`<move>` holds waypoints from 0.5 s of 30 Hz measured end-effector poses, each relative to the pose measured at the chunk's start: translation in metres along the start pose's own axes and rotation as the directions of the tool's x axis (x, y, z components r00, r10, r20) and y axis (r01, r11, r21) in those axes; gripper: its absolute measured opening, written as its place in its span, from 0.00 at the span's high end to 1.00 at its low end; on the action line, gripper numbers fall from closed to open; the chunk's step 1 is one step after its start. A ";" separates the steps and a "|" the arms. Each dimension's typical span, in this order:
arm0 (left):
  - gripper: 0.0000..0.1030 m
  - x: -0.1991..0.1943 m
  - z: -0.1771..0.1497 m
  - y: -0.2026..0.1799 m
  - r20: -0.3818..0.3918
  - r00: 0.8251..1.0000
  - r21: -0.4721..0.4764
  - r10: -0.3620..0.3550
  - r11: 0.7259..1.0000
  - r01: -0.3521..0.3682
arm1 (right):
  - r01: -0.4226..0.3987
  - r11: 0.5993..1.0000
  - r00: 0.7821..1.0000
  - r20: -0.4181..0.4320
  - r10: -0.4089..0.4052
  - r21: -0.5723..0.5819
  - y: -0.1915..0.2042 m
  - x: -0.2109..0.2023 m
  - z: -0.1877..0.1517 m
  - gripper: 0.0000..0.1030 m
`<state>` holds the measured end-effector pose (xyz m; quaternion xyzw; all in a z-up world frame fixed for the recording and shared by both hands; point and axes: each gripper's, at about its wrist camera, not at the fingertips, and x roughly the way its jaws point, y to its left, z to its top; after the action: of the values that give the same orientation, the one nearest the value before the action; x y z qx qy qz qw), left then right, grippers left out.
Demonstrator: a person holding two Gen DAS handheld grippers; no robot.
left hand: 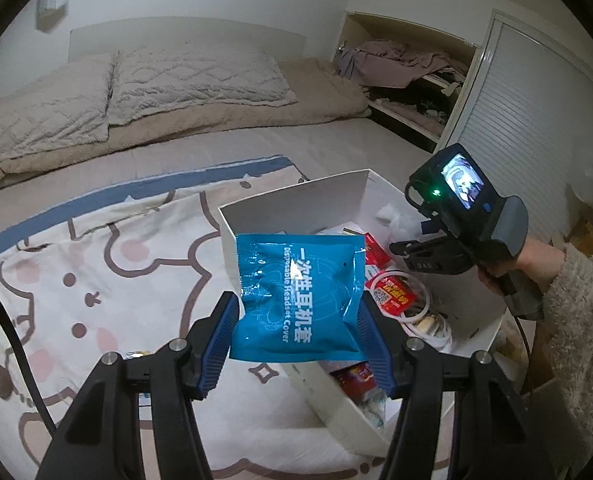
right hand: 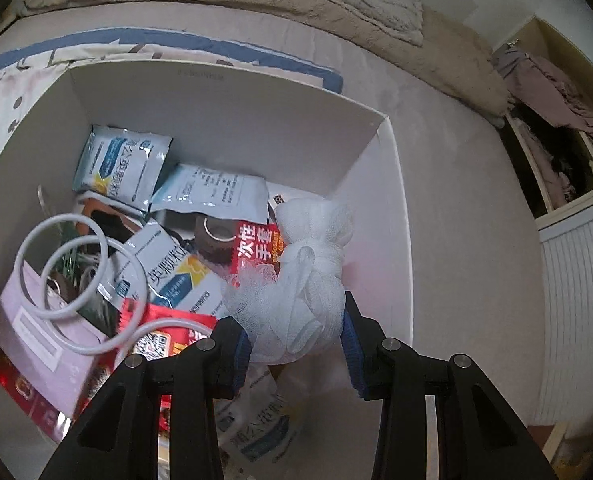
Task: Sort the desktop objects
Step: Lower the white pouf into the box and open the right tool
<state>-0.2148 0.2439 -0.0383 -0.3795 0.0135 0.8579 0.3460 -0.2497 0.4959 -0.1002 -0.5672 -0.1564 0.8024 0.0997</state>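
- While both grippers were loaded, the sorting stood at the drop-off step: each item was being carried to the white box on the bed.
- Left gripper: jaws part-closed on a blue packet, pinched by its side edges. The packet was held upright above the box's near-left corner, clear of the contents.
- Right gripper: jaws narrowed onto a white gauze bundle, hanging over the right side of the box interior.
- Next move, as I judged it: lower each item inside the walls, then open the jaws. The gauze looked nearer to release.
- Materials: packet was glossy, crinkled foil-like film, flat and roughly square. Gauze was soft open mesh, lumpy and knotted. Box was smooth stiff card holding sachets and a coiled white cable.
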 end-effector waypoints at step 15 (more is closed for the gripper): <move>0.42 0.021 0.008 0.003 -0.004 0.999 -0.036 0.037 0.999 -0.037 | -0.017 0.999 0.984 0.179 0.010 0.037 0.000 -0.042 -0.012 0.36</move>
<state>-0.2315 0.2562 -0.0476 -0.3867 0.0055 0.8637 0.3231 -0.2243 0.4835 -0.0666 -0.4920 -0.1454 0.8536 0.0908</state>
